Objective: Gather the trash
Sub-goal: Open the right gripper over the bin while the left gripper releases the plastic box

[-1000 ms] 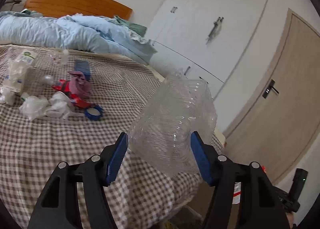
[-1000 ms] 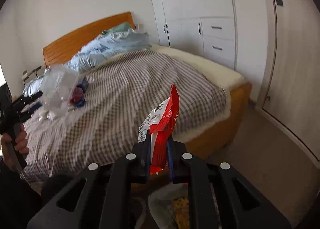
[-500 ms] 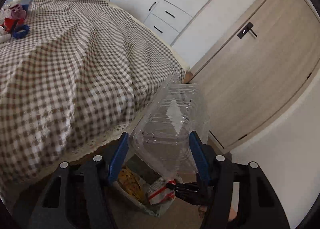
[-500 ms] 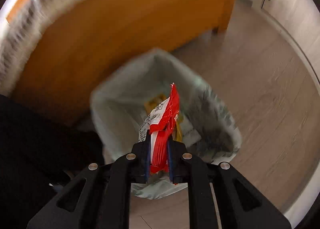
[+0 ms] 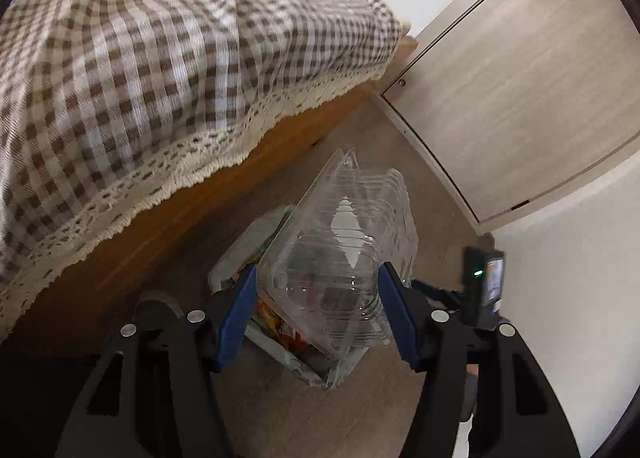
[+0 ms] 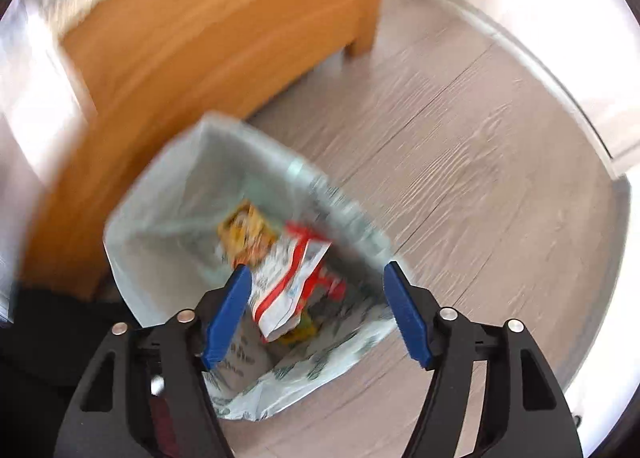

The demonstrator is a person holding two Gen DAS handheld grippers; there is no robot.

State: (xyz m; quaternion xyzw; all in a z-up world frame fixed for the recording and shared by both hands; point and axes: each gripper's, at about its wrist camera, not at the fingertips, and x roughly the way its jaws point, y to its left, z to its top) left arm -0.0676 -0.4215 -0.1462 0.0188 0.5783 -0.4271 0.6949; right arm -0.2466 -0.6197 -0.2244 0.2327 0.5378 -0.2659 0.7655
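My left gripper point(image 5: 318, 298) is shut on a clear plastic clamshell container point(image 5: 340, 258) and holds it above the bin point(image 5: 236, 258) on the floor by the bed. My right gripper point(image 6: 318, 298) is open and empty above the same bin point(image 6: 168, 185), which is lined with a pale bag. A red and white snack wrapper point(image 6: 294, 278) is loose inside the bin, beside a yellow packet point(image 6: 246, 230). The other gripper's body point(image 5: 478, 286) shows at the right of the left wrist view.
The wooden bed frame point(image 6: 192, 41) stands right behind the bin, with the checked bedspread point(image 5: 140, 57) and its lace hem hanging over it. A wood-grain door point(image 5: 520, 77) is to the right. Grey plank floor point(image 6: 480, 161) lies around the bin.
My right gripper has opened and the red and white wrapper has dropped into the bin. My left gripper has carried the clear container from over the bed down to above the bin.
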